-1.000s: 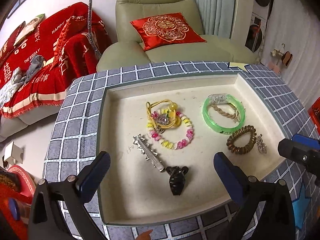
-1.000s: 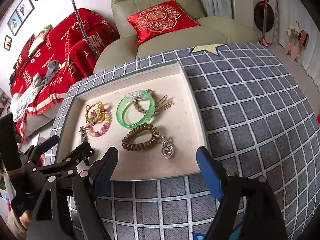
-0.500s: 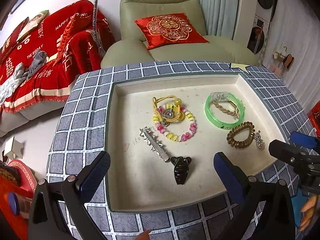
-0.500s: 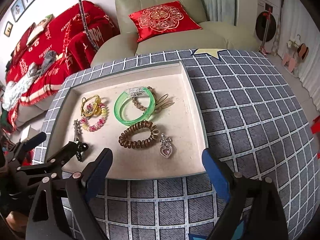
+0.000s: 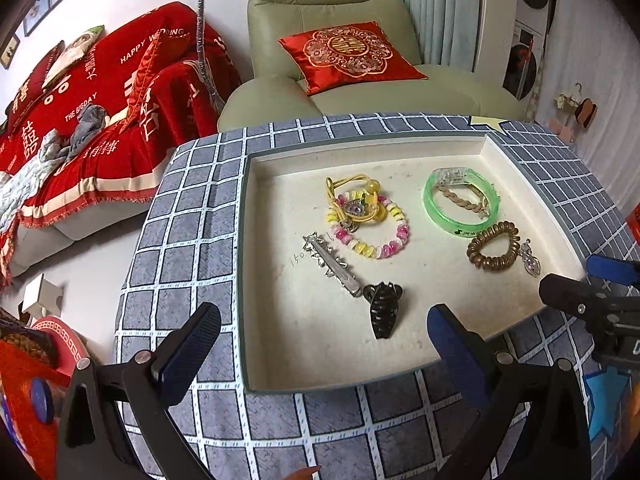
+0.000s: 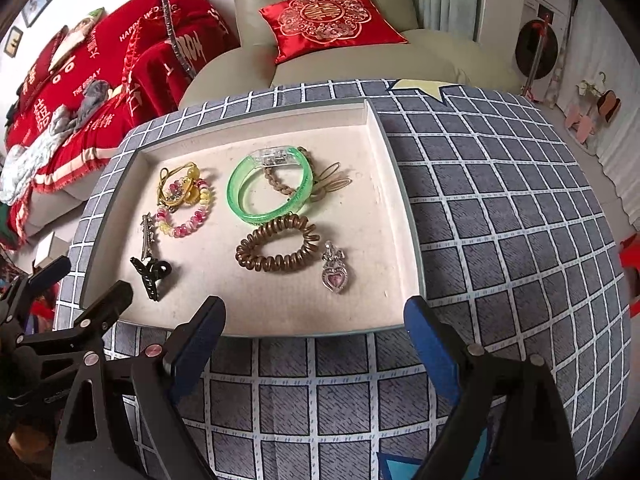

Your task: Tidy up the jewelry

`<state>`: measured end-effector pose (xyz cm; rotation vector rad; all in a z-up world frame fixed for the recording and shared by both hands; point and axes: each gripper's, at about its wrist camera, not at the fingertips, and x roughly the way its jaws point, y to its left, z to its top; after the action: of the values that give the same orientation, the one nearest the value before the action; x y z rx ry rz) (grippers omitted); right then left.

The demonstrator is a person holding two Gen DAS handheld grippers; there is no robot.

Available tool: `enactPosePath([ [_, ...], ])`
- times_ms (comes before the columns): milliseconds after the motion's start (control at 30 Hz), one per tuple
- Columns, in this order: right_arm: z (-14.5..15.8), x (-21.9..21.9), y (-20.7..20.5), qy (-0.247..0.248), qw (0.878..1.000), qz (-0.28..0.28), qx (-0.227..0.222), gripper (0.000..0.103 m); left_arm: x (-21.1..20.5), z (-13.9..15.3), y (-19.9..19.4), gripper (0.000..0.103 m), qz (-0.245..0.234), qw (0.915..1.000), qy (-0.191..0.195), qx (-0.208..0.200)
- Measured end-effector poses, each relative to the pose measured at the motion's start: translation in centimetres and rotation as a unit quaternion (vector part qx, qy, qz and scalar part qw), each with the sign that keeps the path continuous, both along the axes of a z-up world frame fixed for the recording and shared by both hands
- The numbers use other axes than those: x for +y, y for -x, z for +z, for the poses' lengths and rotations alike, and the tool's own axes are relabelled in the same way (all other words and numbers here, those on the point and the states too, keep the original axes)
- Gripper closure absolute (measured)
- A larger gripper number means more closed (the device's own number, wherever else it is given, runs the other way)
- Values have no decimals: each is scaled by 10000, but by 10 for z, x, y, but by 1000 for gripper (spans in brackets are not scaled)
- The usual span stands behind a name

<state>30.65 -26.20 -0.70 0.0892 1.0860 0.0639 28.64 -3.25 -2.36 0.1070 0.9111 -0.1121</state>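
A cream-lined tray [image 5: 245,280] [image 6: 413,240] on the checked cloth holds the jewelry. On its left lie a yellow hair tie [image 5: 334,196], a pink-and-yellow bead bracelet [image 5: 380,252] [image 6: 188,228], a spiked silver clip [image 5: 332,266] [image 6: 147,232] and a black claw clip [image 5: 384,308] [image 6: 152,274]. To the right are a green bangle [image 5: 434,216] [image 6: 236,196], a brown spiral tie [image 5: 476,256] [image 6: 256,260] and a heart pendant [image 5: 530,262] [image 6: 335,278]. My left gripper [image 5: 320,344] and right gripper [image 6: 316,344] hang open and empty over the tray's near rim.
The blue-grey checked cloth [image 6: 500,220] covers the round table around the tray. Behind it stand a green armchair [image 5: 360,92] with a red cushion and a sofa under a red throw [image 5: 80,112]. My right gripper's body shows at the left wrist view's right edge.
The left gripper has drawn back a little, so the tray's near rim now shows fully between its fingers. The right gripper's jaws have widened slightly and its view has rolled a bit.
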Motion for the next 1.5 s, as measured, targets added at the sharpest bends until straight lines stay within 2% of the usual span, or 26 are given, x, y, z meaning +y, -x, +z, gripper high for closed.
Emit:
enactPosePath([
  [200, 1, 0, 9, 69, 10000, 41, -30, 11, 5, 5, 15, 0, -3, 10000, 84, -36],
  [633, 7, -1, 50, 0, 9991, -18, -432, 11, 10, 8, 63, 0, 124, 9997, 159, -159],
  [800, 11, -1, 68, 49, 9976, -10, -695, 11, 13, 11, 84, 0, 187, 9987, 261, -385],
  [1067, 15, -1, 91, 47, 9941, -43, -1086, 11, 12, 23, 109, 0, 390, 9946, 170, -947],
  [1500, 30, 8, 117, 251, 9864, 13, -1623, 11, 16, 26, 126, 0, 692, 9912, 150, -1122],
])
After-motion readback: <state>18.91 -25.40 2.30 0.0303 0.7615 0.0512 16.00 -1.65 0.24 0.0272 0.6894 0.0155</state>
